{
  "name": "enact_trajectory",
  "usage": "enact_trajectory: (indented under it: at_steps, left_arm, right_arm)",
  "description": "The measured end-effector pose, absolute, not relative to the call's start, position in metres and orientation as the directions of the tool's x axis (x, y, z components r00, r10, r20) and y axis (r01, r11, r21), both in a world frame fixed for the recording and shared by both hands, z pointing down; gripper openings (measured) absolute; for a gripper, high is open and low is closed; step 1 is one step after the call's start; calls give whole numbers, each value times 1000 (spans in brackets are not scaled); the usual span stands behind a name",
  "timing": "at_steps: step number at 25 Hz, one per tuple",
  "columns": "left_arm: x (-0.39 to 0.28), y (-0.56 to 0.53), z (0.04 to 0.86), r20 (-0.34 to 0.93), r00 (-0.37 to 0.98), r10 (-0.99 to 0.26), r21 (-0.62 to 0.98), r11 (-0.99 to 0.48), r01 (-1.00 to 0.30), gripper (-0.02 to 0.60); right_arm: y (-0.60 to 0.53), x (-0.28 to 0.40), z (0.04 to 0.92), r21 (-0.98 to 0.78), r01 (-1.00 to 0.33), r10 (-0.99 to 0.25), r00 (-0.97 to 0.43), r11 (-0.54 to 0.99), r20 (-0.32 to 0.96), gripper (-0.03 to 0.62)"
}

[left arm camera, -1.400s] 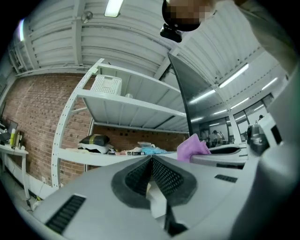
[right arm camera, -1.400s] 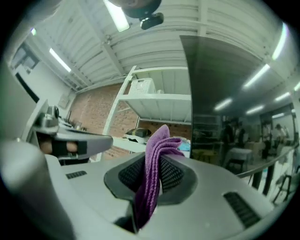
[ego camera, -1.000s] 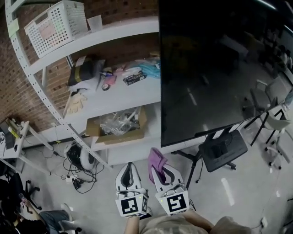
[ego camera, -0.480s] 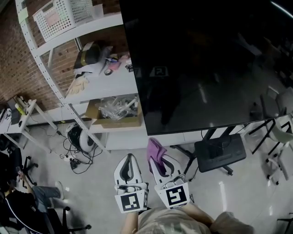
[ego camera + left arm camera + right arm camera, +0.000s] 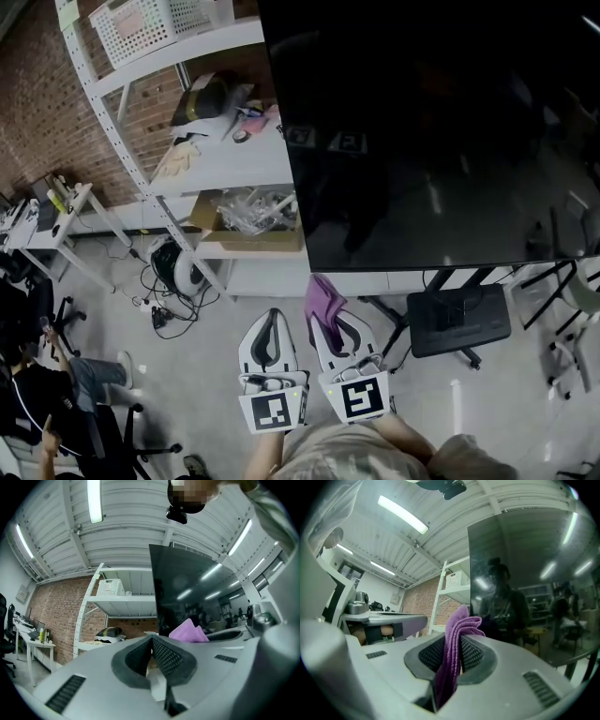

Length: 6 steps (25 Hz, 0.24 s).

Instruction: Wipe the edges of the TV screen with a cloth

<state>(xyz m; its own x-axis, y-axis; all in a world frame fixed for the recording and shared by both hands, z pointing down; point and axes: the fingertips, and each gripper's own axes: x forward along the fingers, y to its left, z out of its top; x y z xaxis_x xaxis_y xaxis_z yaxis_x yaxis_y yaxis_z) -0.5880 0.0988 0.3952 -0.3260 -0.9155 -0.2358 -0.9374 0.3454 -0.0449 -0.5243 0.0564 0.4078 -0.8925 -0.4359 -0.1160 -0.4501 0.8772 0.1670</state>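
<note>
A large dark TV screen on a wheeled stand fills the upper right of the head view, its lower left corner near the shelf. My right gripper is shut on a folded purple cloth that sticks up out of its jaws just below the screen's bottom edge. In the right gripper view the cloth stands between the pads with the screen ahead. My left gripper is beside the right one, shut with nothing in it. The left gripper view shows its pads pressed together, the cloth and the screen beyond.
A white metal shelf rack stands left of the TV with a basket, gloves, tape and a cardboard box on it. Cables and a reel lie on the floor. The TV stand base and a seated person are nearby.
The head view has shifted, so the screen now sits closer and its lower left corner lies above the grippers. Both grippers keep their places side by side, the cloth still held.
</note>
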Motion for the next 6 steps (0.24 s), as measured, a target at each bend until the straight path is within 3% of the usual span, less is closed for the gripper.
enact_trajectory:
  at_steps: [6]
  left_arm:
    - [-600,97,390,-240,-314,-919,-61,337,-940,15]
  right_arm:
    - [59,-534,407,181,-456,-442,-890,871,-113,61]
